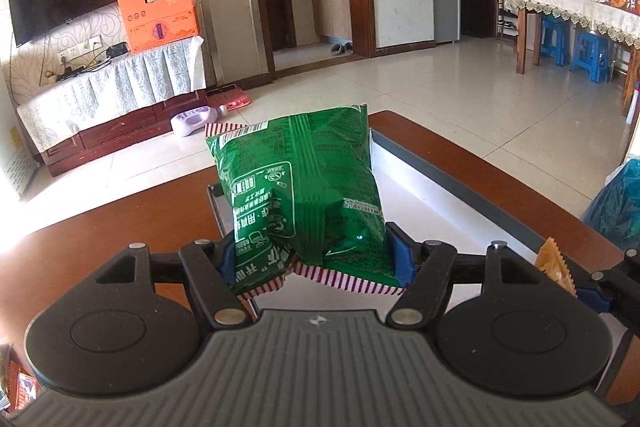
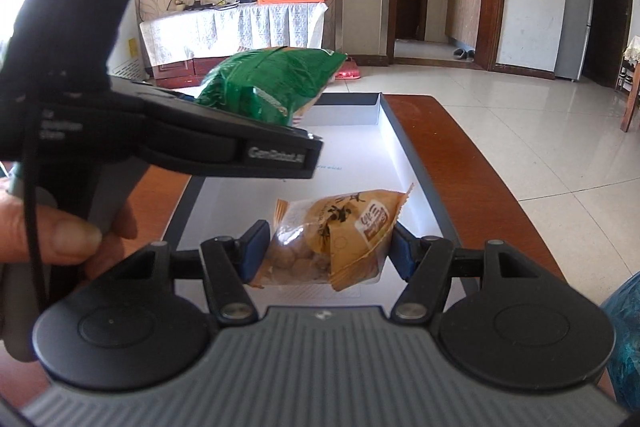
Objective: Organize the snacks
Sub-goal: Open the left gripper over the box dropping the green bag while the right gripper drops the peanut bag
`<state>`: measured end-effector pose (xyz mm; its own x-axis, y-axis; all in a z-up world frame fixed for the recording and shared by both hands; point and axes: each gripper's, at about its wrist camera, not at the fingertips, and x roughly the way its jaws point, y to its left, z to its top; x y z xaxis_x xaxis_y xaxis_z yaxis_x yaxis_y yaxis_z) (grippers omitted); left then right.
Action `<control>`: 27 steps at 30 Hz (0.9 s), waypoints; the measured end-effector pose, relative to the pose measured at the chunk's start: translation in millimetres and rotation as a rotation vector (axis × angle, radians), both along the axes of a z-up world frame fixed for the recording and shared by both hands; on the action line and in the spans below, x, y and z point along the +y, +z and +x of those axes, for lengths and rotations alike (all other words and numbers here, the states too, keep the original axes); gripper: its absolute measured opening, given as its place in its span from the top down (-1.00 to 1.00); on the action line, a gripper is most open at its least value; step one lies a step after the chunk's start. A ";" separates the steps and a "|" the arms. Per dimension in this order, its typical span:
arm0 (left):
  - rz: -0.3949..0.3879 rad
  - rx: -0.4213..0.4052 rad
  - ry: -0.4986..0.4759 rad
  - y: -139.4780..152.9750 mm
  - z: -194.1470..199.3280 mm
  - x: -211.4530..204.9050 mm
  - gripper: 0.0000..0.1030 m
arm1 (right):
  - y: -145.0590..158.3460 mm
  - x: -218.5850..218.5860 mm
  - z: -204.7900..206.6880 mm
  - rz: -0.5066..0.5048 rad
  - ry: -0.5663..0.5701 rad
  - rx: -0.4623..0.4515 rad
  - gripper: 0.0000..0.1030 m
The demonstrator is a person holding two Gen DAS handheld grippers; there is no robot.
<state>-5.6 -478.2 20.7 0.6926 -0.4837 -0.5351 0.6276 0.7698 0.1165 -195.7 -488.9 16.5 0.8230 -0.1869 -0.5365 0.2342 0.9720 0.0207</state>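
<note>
left claw [image 1: 316, 259] clamped on green snack bag [image 1: 304, 187], held upright over far end of white tray [image 1: 420, 179]. right claw [image 2: 326, 253] gripping orange nut pouch [image 2: 340, 235], over near end, long axis crosswise. tray directly below both; right nearer.

Sunlit tiled floor [image 1: 420, 87], wall-mounted television [image 1: 68, 3].

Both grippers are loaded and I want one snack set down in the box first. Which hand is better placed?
Right, probably. Its gripper holds the orange pack low over the box's white floor. The left gripper holds the green bag higher, nearer the box's left edge.
</note>
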 end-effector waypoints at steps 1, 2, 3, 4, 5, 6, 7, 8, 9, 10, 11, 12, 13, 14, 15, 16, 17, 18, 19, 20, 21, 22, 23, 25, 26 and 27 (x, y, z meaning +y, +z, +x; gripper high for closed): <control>0.000 -0.003 0.002 -3.0 0.6 4.3 -0.47 | -0.3 0.7 0.2 0.000 0.001 0.001 -0.26; 0.000 -0.002 0.002 -4.0 1.3 4.0 -0.49 | -0.3 1.0 0.6 0.001 0.003 0.002 -0.26; 0.000 -0.001 0.004 -4.8 1.5 3.6 -0.56 | -0.1 1.5 0.7 0.002 0.005 0.002 -0.26; 0.001 -0.003 0.005 -5.4 1.2 3.4 -0.62 | -0.2 2.3 0.1 0.002 0.008 0.002 -0.26; 0.001 -0.007 0.006 -6.0 0.8 3.6 -0.70 | -0.1 2.9 0.2 0.002 0.010 0.004 -0.26; 0.000 -0.010 0.008 -6.6 0.6 3.7 -0.72 | -0.4 3.2 0.5 0.000 0.011 0.007 -0.26; -0.002 -0.015 0.009 -6.9 -0.1 4.7 -0.73 | -0.4 3.2 -0.3 -0.002 0.009 0.008 -0.26; -0.003 -0.015 0.008 -7.5 0.4 4.7 -0.73 | -0.1 3.4 -0.8 -0.006 0.005 0.008 -0.26; -0.002 -0.013 0.007 -8.2 -0.9 5.5 -0.75 | 0.2 3.3 -0.9 -0.006 0.004 0.009 -0.26; 0.000 -0.012 0.006 -8.7 -2.0 6.7 -0.75 | 1.0 1.6 0.5 -0.003 0.004 0.009 -0.26; 0.000 -0.012 0.006 -9.2 -2.9 7.9 -0.75 | 1.4 1.6 0.3 -0.003 0.002 0.009 -0.26; 0.001 -0.012 0.005 -9.2 -3.5 8.4 -0.75 | 1.3 2.1 1.1 -0.009 0.000 0.010 -0.27; 0.000 -0.012 0.007 -9.3 -4.2 8.4 -0.75 | 1.0 2.8 0.7 -0.016 -0.002 0.011 -0.28; 0.001 -0.012 0.009 -9.6 -5.6 9.9 -0.77 | 0.9 2.6 0.2 -0.022 -0.007 0.010 -0.29; 0.000 -0.011 0.012 -9.4 -6.1 11.3 -0.77 | 0.9 1.7 0.7 -0.023 -0.011 0.006 -0.29; -0.002 -0.011 0.017 -9.0 -11.5 11.1 -0.78 | 1.3 0.7 0.2 -0.020 -0.013 0.001 -0.29; -0.004 -0.010 0.020 -8.5 -12.6 12.5 -0.78 | 1.9 1.4 -1.7 -0.018 -0.016 -0.003 -0.29; -0.003 -0.010 0.021 -8.1 -13.2 13.5 -0.78 | 2.3 1.1 -2.8 -0.016 -0.018 -0.007 -0.29; -0.001 -0.011 0.021 -6.9 -15.0 16.5 -0.78 | 2.3 0.3 -3.2 -0.016 -0.019 -0.009 -0.29; 0.001 -0.013 0.020 -6.0 -16.7 18.1 -0.78 | 2.6 -0.2 -3.5 -0.016 -0.019 -0.009 -0.29; 0.001 -0.015 0.021 -5.0 -18.2 19.4 -0.79 | 2.1 -0.1 -5.4 -0.016 -0.020 -0.013 -0.29; 0.000 -0.017 0.022 -2.8 -21.7 20.5 -0.79 | 2.8 -0.7 -6.4 -0.015 -0.018 -0.019 -0.29; -0.001 -0.019 0.022 -1.8 -22.5 21.9 -0.81 | 3.5 -1.0 -7.3 -0.016 -0.017 -0.027 -0.28; 0.000 -0.024 0.025 1.6 -27.7 24.9 -0.83 | 4.8 1.1 -11.3 -0.010 -0.011 -0.044 -0.35; 0.000 -0.026 0.026 2.7 -28.9 26.6 -0.84 | 5.2 1.4 -12.0 -0.008 -0.008 -0.052 -0.43; 0.000 -0.027 0.026 3.8 -30.3 28.3 -0.84 | 6.2 2.7 -12.0 -0.012 -0.007 -0.057 -0.47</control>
<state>-35.9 -449.9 24.5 0.7190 -0.4650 -0.5165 0.6040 0.7858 0.1333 -207.7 -486.2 22.7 0.8505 -0.1990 -0.4869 0.2400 0.9705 0.0227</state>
